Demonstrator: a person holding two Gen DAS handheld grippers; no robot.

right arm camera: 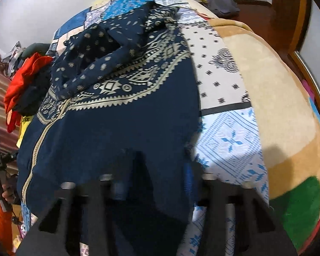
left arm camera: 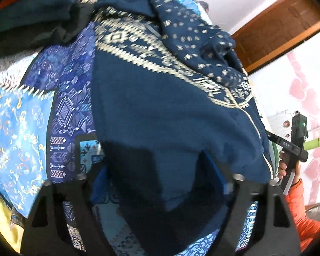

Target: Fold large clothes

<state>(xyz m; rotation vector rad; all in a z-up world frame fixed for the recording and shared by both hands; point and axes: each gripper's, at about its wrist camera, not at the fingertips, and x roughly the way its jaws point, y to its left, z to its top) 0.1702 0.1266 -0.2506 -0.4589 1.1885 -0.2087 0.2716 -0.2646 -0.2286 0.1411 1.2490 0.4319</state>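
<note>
A large navy garment (left arm camera: 160, 106) with cream geometric trim lies spread on the bed, its patterned top bunched at the far end. My left gripper (left arm camera: 147, 164) points down over its near hem. The jaws stand apart and cloth lies between them, with quilt showing between the left finger (left arm camera: 81, 160) and the cloth. In the right wrist view the same garment (right arm camera: 117, 128) fills the middle. My right gripper (right arm camera: 153, 177) is shut on its near edge, with dark cloth filling the space between the blue pads. A hand in an orange sleeve (left arm camera: 298, 202) holds the right gripper's handle (left arm camera: 292, 149).
A blue patchwork quilt (left arm camera: 21, 128) covers the bed, white and blue on the right (right arm camera: 230, 140), with a tan blanket (right arm camera: 277, 106) beyond it. Folded dark and red clothes (right arm camera: 25, 79) are piled at the far left (left arm camera: 32, 10). A wooden door (left arm camera: 277, 25) stands behind.
</note>
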